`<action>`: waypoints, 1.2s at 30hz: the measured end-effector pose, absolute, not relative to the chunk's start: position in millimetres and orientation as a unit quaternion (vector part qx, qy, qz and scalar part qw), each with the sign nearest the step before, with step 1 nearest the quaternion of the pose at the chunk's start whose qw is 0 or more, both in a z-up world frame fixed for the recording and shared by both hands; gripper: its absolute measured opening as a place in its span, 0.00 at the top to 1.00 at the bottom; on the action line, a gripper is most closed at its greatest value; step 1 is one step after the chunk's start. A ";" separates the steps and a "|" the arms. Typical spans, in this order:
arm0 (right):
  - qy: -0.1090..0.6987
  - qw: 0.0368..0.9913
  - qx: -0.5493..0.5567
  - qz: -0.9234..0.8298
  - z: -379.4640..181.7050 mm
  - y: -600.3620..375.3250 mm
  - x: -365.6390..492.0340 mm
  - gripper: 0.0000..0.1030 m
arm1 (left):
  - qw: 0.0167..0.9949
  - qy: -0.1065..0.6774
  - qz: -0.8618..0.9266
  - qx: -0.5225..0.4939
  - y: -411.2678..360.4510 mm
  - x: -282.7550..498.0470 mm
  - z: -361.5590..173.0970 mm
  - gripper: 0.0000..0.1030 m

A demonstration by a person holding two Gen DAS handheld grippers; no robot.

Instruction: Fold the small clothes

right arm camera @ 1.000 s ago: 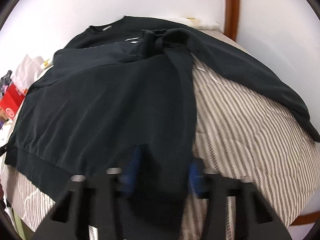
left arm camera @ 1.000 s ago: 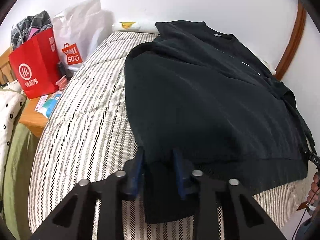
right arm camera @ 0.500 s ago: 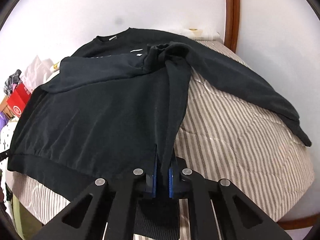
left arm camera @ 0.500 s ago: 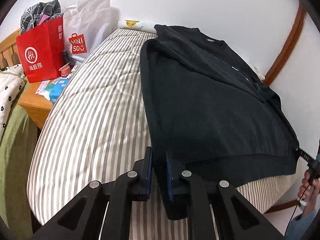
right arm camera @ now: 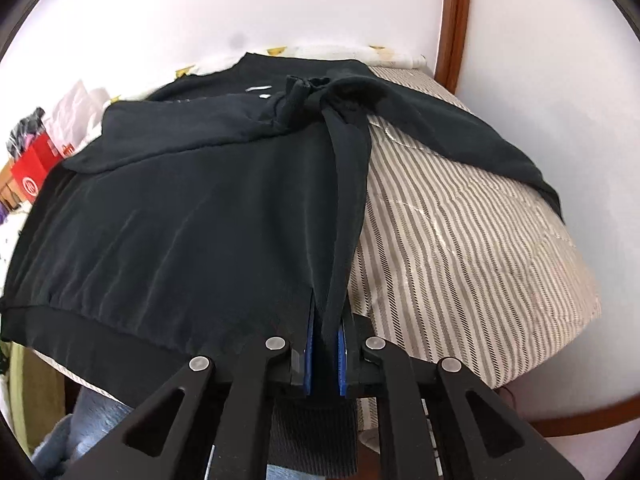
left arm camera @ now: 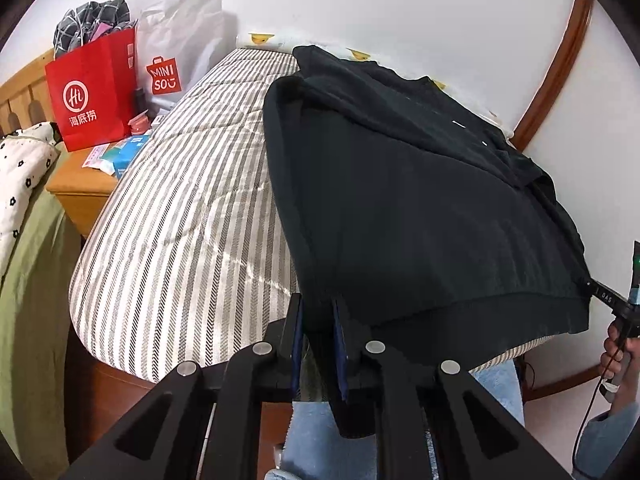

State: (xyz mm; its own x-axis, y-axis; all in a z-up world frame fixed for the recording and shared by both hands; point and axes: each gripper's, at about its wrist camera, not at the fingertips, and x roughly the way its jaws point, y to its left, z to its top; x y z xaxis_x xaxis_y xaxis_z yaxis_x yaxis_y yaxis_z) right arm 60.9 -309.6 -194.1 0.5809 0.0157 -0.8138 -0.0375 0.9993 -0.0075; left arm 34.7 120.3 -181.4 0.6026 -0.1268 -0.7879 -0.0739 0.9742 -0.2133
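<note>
Left wrist view: your left gripper (left arm camera: 318,332) is pinching the hem corner of the black sweatshirt (left arm camera: 420,208), which lies spread over the striped bed (left arm camera: 192,208) with its hem at the near edge. The cloth sags between the two held corners, so judge it soft and limp, light enough to lift but with no stiffness of its own; it will droop and drag unless you keep the hem taut. The ribbed hem band is the thickest part and the surest place to hold. This view alone shows the clear stretch of bed to the left, the red bag (left arm camera: 94,92) on the nightstand, and your right gripper (left arm camera: 600,294) out at the far hem corner.

Right wrist view: your right gripper (right arm camera: 324,340) is pressed together on the other hem corner, cloth bunched between the blue pads. Only here do you see one sleeve (right arm camera: 460,136) trailing loose across the bed and the other sleeve's cuff (right arm camera: 300,88) lying folded across the chest.
</note>
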 end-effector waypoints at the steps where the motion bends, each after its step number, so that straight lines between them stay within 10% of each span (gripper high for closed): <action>1: 0.457 0.889 -0.015 0.013 -189.9 -308.8 62.6 0.86 | 0.888 0.446 -0.010 -0.109 119.4 35.7 -178.4 0.84; 6: 0.412 0.911 -0.019 0.014 -153.4 -304.2 67.7 0.57 | 0.903 0.422 0.022 -0.071 118.3 46.1 -155.9 0.67; 21: 0.369 0.907 -0.024 0.203 -88.8 -114.9 230.7 0.55 | 0.904 0.422 0.043 -0.045 142.7 137.6 -140.6 0.58; 36: 0.406 0.863 -0.076 0.290 -138.7 54.9 394.1 0.55 | 0.894 0.448 0.021 0.001 165.4 239.9 -184.9 0.58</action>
